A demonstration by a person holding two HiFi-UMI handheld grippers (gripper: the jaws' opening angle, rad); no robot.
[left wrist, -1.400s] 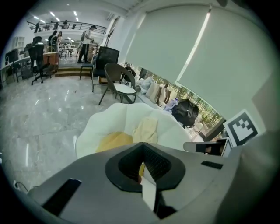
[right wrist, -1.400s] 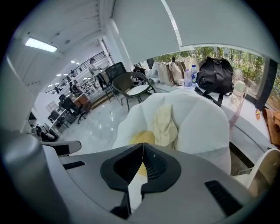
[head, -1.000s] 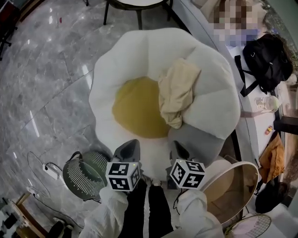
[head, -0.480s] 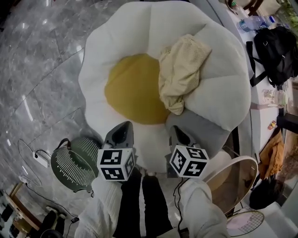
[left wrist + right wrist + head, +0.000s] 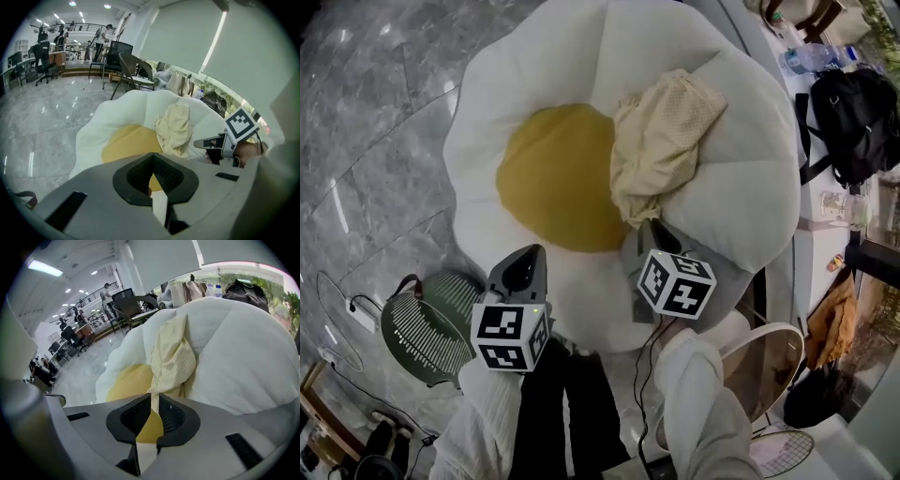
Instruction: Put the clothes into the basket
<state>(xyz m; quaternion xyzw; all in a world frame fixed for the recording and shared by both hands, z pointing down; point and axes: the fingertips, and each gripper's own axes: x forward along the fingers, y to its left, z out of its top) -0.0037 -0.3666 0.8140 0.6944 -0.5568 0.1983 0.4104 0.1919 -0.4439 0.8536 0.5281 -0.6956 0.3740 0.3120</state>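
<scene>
A pale yellow garment (image 5: 661, 141) lies crumpled on the right side of a big white flower-shaped cushion chair (image 5: 516, 94) with a yellow centre (image 5: 553, 178). The dark green slatted basket (image 5: 422, 328) stands on the floor at the lower left. My right gripper (image 5: 652, 227) is shut, its tips just short of the garment's lower end (image 5: 161, 380); I cannot tell whether they touch it. My left gripper (image 5: 528, 255) hangs shut over the chair's near edge, beside the basket. In the left gripper view the garment (image 5: 173, 129) and the right gripper (image 5: 206, 143) show beyond the shut left gripper (image 5: 152, 157).
A black backpack (image 5: 853, 112) and a water bottle (image 5: 811, 58) sit on a ledge at the right. A round wood-rimmed object (image 5: 769, 361) stands at the lower right. Cables (image 5: 342, 309) run over the grey marble floor near the basket. Chairs (image 5: 133, 70) stand further back.
My right gripper has moved forward and down to the garment's lower end. The left gripper has sunk a little toward the chair's near edge. The head view has swung closer over the chair.
</scene>
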